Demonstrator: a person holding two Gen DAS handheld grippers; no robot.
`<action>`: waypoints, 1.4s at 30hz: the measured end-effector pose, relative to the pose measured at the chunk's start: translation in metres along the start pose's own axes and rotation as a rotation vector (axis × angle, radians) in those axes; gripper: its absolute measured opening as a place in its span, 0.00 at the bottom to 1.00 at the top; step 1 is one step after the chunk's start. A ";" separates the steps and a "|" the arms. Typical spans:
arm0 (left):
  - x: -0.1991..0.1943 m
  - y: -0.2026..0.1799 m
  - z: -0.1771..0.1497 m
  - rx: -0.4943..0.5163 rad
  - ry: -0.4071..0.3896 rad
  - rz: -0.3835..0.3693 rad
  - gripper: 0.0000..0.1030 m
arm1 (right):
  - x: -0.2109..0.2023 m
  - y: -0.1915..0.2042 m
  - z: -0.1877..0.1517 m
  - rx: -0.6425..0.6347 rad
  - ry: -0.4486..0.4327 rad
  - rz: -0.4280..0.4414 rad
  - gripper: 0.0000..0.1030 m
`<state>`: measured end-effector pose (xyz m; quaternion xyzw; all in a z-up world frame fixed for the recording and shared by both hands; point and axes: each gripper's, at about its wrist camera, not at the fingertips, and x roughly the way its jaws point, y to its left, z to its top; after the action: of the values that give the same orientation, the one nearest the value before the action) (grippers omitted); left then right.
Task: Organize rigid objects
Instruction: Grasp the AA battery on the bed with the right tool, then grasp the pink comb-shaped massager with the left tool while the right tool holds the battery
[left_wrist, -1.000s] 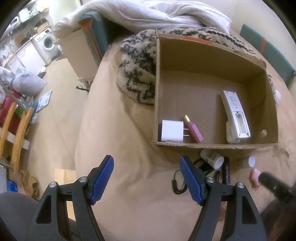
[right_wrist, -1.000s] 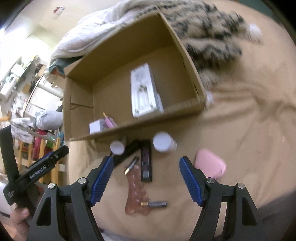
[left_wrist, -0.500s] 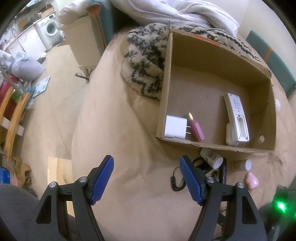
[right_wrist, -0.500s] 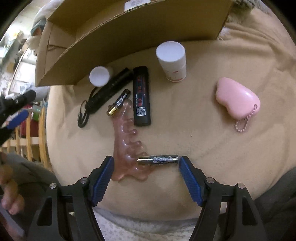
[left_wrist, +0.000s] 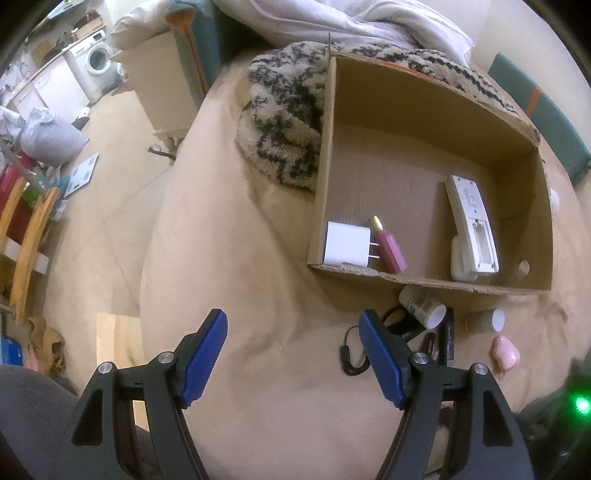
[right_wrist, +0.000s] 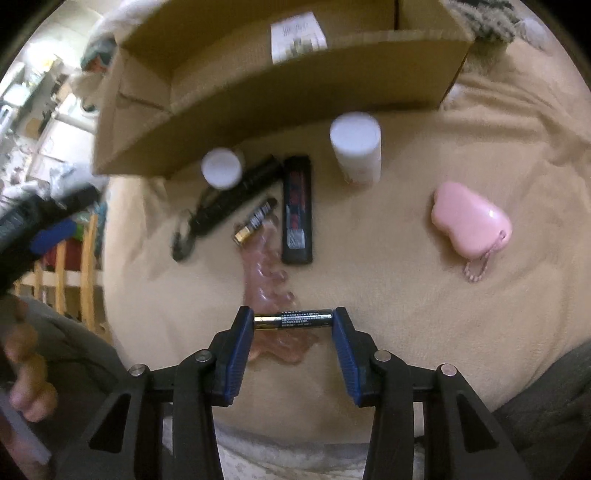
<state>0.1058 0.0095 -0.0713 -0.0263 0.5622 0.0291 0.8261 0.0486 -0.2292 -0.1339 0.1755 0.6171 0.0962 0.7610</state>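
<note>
My right gripper (right_wrist: 293, 321) is shut end-to-end on a black AA battery (right_wrist: 293, 320), just above a translucent pink comb-like piece (right_wrist: 271, 291). On the beige blanket ahead lie a second battery (right_wrist: 255, 221), a black rectangular pack (right_wrist: 296, 214), a black flashlight with a cord (right_wrist: 229, 199), two white-capped bottles (right_wrist: 356, 146) (right_wrist: 221, 168) and a pink heart-shaped case (right_wrist: 471, 219). The cardboard box (left_wrist: 325, 147) holds a white charger (left_wrist: 347, 248), a pink bottle (left_wrist: 389, 248) and a white remote (left_wrist: 471, 225). My left gripper (left_wrist: 293, 356) is open and empty over bare blanket.
A black-and-cream patterned throw (left_wrist: 284, 122) and white bedding (left_wrist: 351, 22) lie behind the box. The bed's left edge drops to the floor, with a wooden rack (left_wrist: 22, 229), a grey bag (left_wrist: 48, 138) and a washing machine (left_wrist: 94, 61) beyond.
My right gripper dropped toward the blanket and closed its jaws on the battery lying by the pink piece. My left gripper drifted a little, still open.
</note>
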 end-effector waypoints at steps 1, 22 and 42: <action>0.000 -0.001 -0.001 0.003 0.001 0.001 0.69 | -0.006 0.001 0.002 -0.008 -0.023 0.006 0.44; 0.064 -0.151 -0.097 0.259 0.285 -0.026 0.69 | -0.085 -0.043 0.035 0.104 -0.343 0.059 0.44; 0.064 -0.132 -0.080 0.272 0.272 -0.047 0.38 | -0.086 -0.045 0.033 0.102 -0.327 0.128 0.44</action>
<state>0.0654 -0.1272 -0.1586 0.0689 0.6665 -0.0701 0.7390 0.0583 -0.3068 -0.0674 0.2661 0.4767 0.0830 0.8337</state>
